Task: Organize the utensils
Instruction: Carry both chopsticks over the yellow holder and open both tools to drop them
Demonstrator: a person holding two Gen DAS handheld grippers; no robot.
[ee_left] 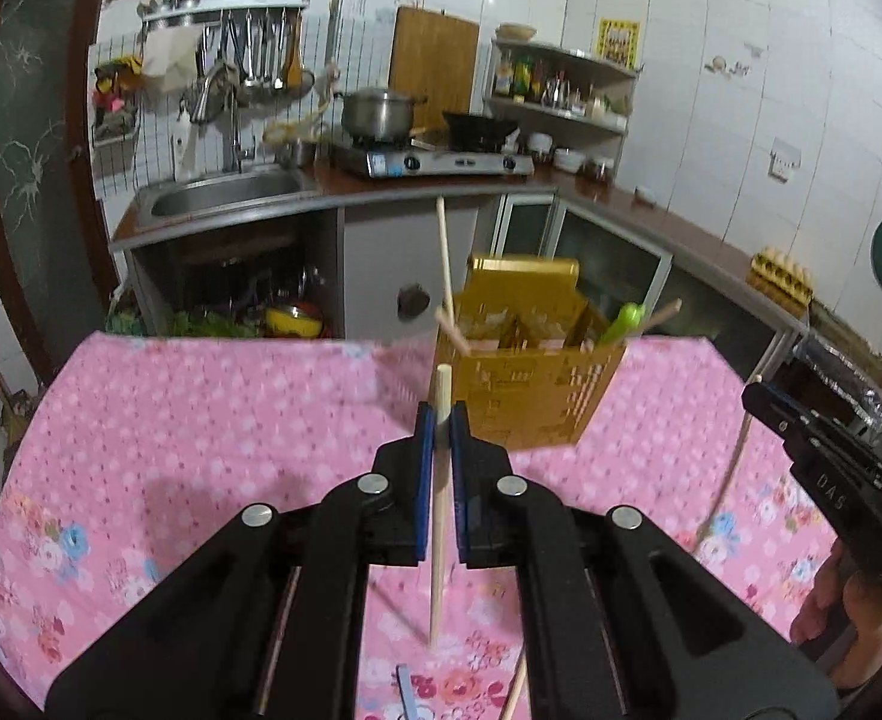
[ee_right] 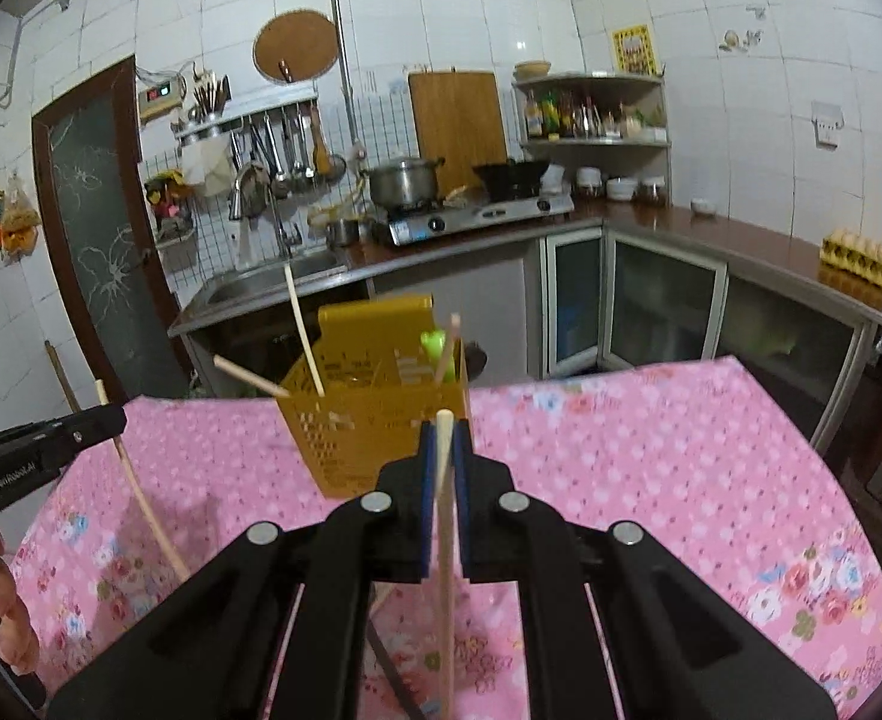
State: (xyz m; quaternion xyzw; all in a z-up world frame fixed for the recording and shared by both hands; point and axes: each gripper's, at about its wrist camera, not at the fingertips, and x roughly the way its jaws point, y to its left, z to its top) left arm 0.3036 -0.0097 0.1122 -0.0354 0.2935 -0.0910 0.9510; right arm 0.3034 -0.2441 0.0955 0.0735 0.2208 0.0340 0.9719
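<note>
Now mid-carry: left gripper [ee_left: 441, 420] clamped tight on one chopstick [ee_left: 438, 540], right gripper [ee_right: 444, 438] clamped tight on another chopstick [ee_right: 446, 570], each stick upright between the blue pads with its lower end hanging clear above the pink floral tablecloth [ee_right: 651, 450]. Just ahead, on the cloth, the yellow utensil basket [ee_right: 369, 438], already holding several chopsticks and a green-handled utensil [ee_right: 438, 348]. Next, probably: bring each tip over the basket's open top, line up with a compartment, lower, then release. Worth minding the sticks leaning out over the rim.
</note>
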